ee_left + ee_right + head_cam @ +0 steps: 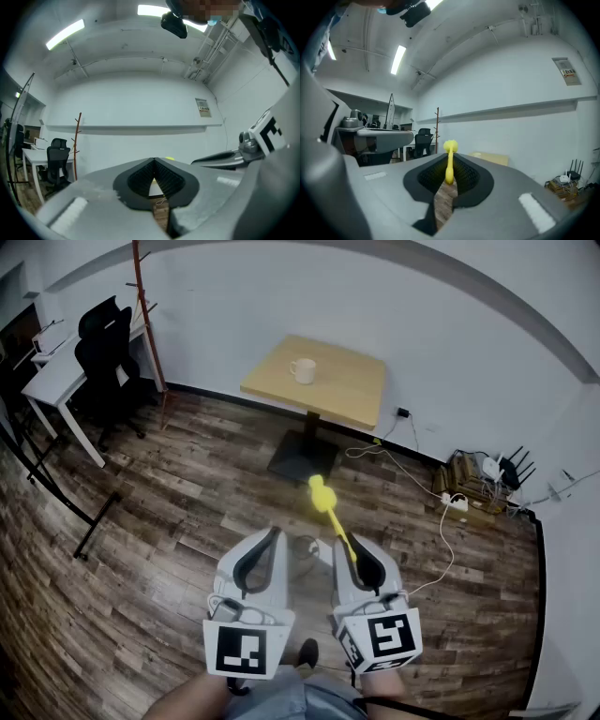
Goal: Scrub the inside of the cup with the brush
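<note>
A dark plank floor fills most of the head view, with white walls behind it. At the far left stand a white desk and a black office chair (a thin red coat stand rises just beside them). Ahead is a small square wooden table on a single black post.

Low in that view the person holds both grippers level and side by side, pointing forward toward the table, with the marker cubes nearest the body. The left gripper has its fingers together with nothing between them. The right gripper has its fingers clamped on the handle of the yellow brush. The brush sticks out past the fingertips, up and ahead toward the table. Its head looks like a rounded yellow knob, though bristles cannot be made out at this size.

The white cup stands upright on the left part of the table, with its handle to the left, well apart from the brush and from both grippers
</note>
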`<state>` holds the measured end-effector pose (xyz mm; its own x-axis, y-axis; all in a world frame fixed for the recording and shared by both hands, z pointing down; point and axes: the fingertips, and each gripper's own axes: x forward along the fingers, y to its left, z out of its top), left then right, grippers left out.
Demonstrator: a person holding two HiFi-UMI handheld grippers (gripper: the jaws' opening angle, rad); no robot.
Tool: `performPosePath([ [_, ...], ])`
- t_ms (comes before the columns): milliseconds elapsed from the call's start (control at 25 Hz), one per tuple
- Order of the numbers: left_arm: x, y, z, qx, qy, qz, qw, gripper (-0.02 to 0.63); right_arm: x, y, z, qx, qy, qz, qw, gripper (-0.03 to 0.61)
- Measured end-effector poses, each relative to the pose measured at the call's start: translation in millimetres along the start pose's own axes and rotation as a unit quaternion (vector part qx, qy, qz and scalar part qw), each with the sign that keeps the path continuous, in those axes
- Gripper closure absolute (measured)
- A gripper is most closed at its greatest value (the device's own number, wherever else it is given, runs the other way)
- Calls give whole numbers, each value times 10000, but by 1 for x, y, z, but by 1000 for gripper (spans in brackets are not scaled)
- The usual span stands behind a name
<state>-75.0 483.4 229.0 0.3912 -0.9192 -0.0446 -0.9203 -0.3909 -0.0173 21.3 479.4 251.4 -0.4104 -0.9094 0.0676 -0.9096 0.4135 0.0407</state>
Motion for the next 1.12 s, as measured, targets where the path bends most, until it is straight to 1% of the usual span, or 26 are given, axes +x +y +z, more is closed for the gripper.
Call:
performPosePath([
  [160,-7,9,-4,-49,-20,-39,10000,595,2,7,-3,-18,22,-61,10000,538],
  [280,-7,18,-9,-149,50,-21,9999,595,4,8,-5,-20,65,-113,9999,538],
  [400,2,22,-14,-201,92,-35,9997,595,9,0,-9,23,112,-181,9998,538],
  [520,20,23,-25,-227,179,-87,9995,595,20,-15,-16,172,95,-249,9995,538],
  [680,61,24,-35,-164,201,-104,9996,595,50,-47,-24,256,59,-262,9993,538],
  [800,100,23,-36,-93,231,-63,9997,595,81,-75,-23,301,41,-161,9994,538],
  [960,153,24,-26,-67,192,72,9998,595,122,-110,-12,327,-14,80,9994,538],
  [1120,190,25,-14,-24,85,192,9998,595,153,-134,-5,336,-53,251,9991,538],
])
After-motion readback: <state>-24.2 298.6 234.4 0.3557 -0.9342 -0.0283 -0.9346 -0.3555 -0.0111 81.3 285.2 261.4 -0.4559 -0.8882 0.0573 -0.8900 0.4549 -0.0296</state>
